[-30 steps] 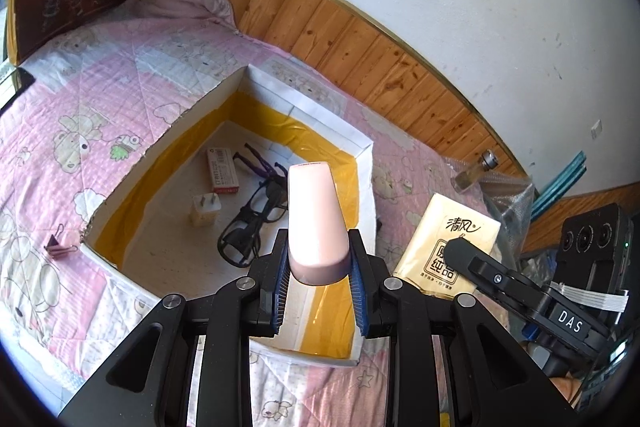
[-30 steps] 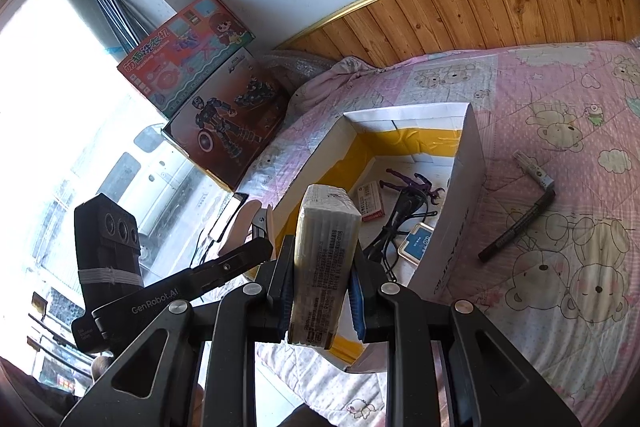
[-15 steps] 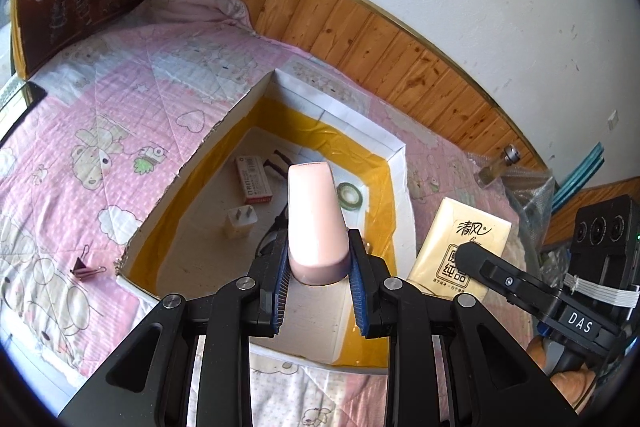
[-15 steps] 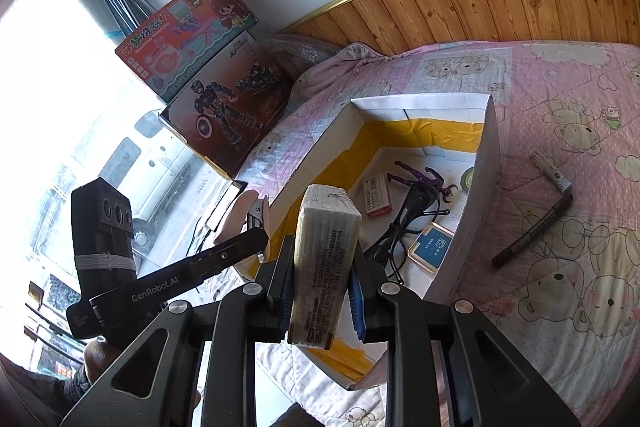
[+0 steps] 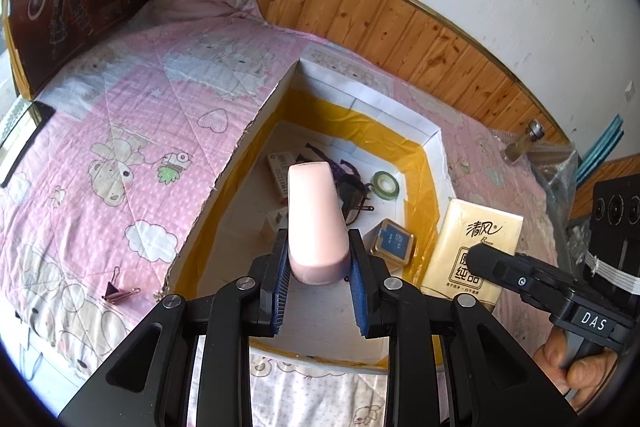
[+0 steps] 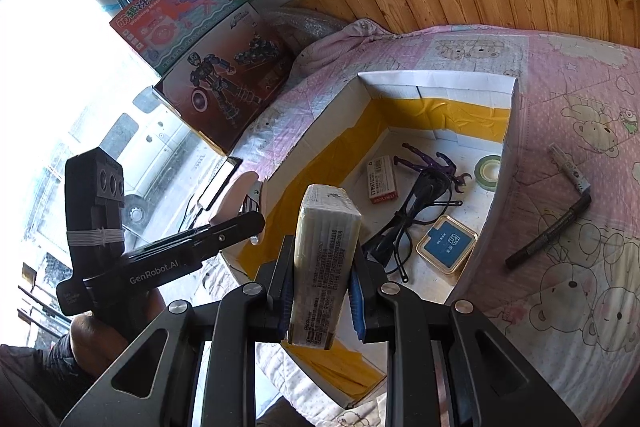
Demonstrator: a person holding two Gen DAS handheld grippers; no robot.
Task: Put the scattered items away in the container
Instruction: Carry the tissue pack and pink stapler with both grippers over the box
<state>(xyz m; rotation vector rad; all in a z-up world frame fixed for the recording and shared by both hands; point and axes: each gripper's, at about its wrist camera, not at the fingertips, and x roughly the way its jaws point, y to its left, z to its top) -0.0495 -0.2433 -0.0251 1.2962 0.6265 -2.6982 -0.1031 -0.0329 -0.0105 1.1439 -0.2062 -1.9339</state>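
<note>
My left gripper (image 5: 318, 279) is shut on a pink oblong case (image 5: 316, 219) and holds it above the near part of the open white box with yellow tape (image 5: 428, 147). My right gripper (image 6: 320, 291) is shut on a yellow tissue pack (image 6: 324, 259), seen in the left wrist view (image 5: 472, 247) over the box's right wall. The box (image 6: 436, 81) holds black glasses (image 6: 400, 227), a blue tin (image 6: 446, 239), a green tape roll (image 6: 488, 167), a small red-and-white box (image 6: 382, 179) and a purple figure (image 6: 432, 163).
On the pink quilt a black marker (image 6: 552, 231) lies right of the box. A pink binder clip (image 5: 118, 293) lies left of it. Toy boxes (image 6: 216, 83) lean at the bed's far corner. A small bottle (image 5: 520, 143) stands by the wooden wall panel.
Both grippers have moved forward over the box, each still holding its item. More of the box's inside shows, with the tape roll and blue tin now in the left view.
</note>
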